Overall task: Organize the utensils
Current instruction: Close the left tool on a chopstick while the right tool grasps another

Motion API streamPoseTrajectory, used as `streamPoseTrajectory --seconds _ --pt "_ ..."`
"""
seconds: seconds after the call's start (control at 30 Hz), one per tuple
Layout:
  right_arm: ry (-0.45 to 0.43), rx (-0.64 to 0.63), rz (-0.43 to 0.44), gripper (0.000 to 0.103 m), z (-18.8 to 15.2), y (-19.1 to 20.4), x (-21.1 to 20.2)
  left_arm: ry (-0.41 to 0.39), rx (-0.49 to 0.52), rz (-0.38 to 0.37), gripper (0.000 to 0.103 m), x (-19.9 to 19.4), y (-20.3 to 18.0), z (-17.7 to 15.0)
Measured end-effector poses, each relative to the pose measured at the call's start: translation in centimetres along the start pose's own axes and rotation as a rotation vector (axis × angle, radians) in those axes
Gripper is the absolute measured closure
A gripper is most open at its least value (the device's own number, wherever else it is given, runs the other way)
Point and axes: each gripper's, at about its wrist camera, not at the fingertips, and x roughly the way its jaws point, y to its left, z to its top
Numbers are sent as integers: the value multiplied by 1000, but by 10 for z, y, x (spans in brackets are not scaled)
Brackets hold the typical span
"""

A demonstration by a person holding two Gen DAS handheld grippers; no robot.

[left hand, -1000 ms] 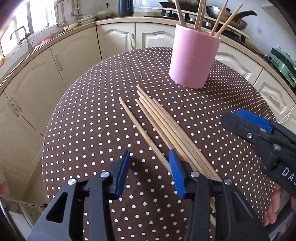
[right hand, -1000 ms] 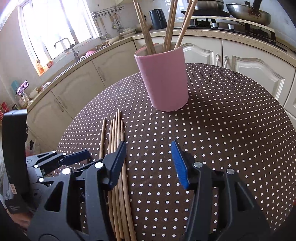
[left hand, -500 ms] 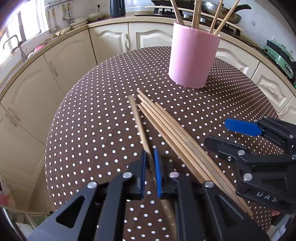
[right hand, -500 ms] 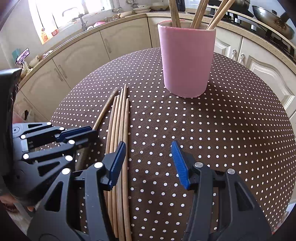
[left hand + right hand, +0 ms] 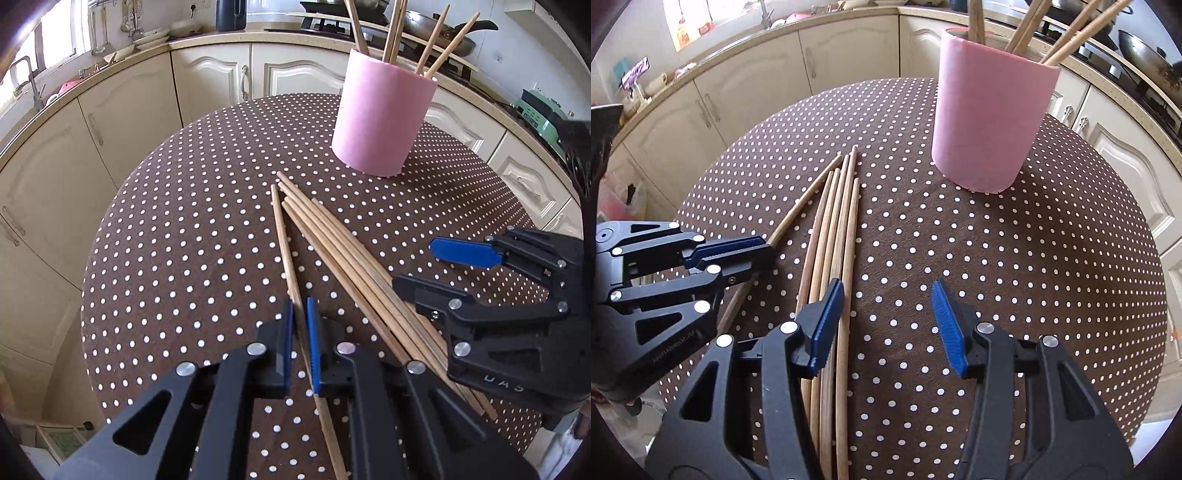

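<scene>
A single chopstick (image 5: pixel 286 254) is clamped between the blue pads of the left tool (image 5: pixel 300 325), whose jaws are closed on it with only the stick's width between them. In the left wrist view this stick runs from the tool toward 12 o'clock, its far tip ending just beside the tips of the loose bundle (image 5: pixel 343 251). The bundle is laid on the dotted desk (image 5: pixel 177 236), fanned from about 11 o'clock down to 5 o'clock, and its near ends are passed under the right tool (image 5: pixel 421 269), seen at 3 o'clock.

In the right wrist view the right tool (image 5: pixel 886 321) is held open above the desk, nothing being pressed by its pads. Its left pad (image 5: pixel 827 325) is seen over the bundle's right edge, while its right pad (image 5: pixel 947 328) is seen over bare cloth. Whether the left pad touches the sticks cannot be told. The left tool is seen at 9 o'clock, with the gripped stick emerging from its tip toward 1 o'clock.

A pink cup (image 5: pixel 382 114) is stood upright on the desk at 1 o'clock, near the bundle's far tips but apart from them. Several chopsticks (image 5: pixel 432 48) are leaned inside it.
</scene>
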Motion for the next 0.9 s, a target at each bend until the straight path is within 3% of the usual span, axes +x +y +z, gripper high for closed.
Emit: streamPoseTrajectory --seconds 0.17,0.27,0.6,0.8,0.9 --pt "55 -76 -46 55 10 21 5 -2 15 -5 85 -3 -4 -2" --pt "96 -90 -23 67 15 26 9 -5 20 5 84 -1 -9 -1" --pt "268 -161 23 77 59 34 31 23 50 29 85 5 -16 8" --pt "301 -177 38 82 78 31 39 22 45 50 95 7 -14 10" --pt "304 -167 23 93 78 19 43 16 49 57 95 6 -14 10"
